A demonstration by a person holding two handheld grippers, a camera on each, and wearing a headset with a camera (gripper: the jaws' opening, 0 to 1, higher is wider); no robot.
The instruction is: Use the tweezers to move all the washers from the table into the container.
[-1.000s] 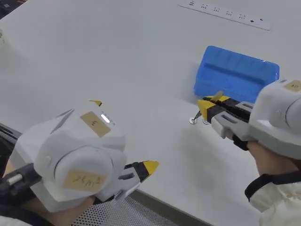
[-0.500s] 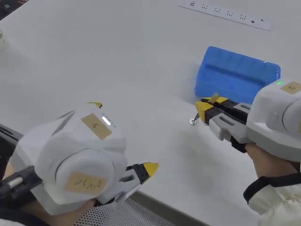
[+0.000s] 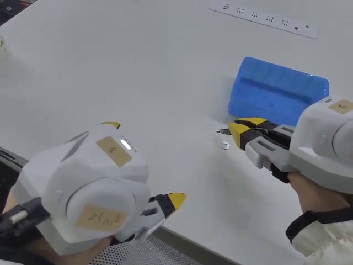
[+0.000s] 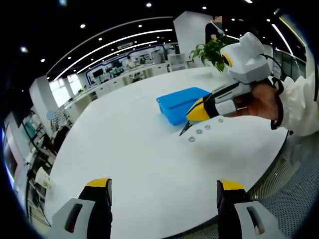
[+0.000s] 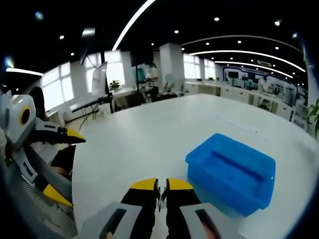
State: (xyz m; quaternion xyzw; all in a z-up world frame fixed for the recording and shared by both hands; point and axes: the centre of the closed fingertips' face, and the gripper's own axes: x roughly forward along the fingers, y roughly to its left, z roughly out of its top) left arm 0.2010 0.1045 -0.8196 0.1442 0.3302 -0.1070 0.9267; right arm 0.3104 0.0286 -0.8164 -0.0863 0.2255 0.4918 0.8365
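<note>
My right gripper is shut on thin dark tweezers, whose tip hangs just above the white table. A small washer lies on the table right below that tip. In the left gripper view several washers lie in a short row beside the tweezers. The blue container stands just behind the right gripper, open side up. Whether the tip holds a washer is too small to tell. My left gripper is open and holds nothing, near the table's front edge.
A white power strip lies at the far edge of the table. The table's front edge runs under the left gripper, with a grey mesh surface below it. Potted plants stand behind the right gripper.
The right gripper has lifted and swung the tweezers' tip up off the table, away from the washer it was touching. The left gripper has barely moved.
</note>
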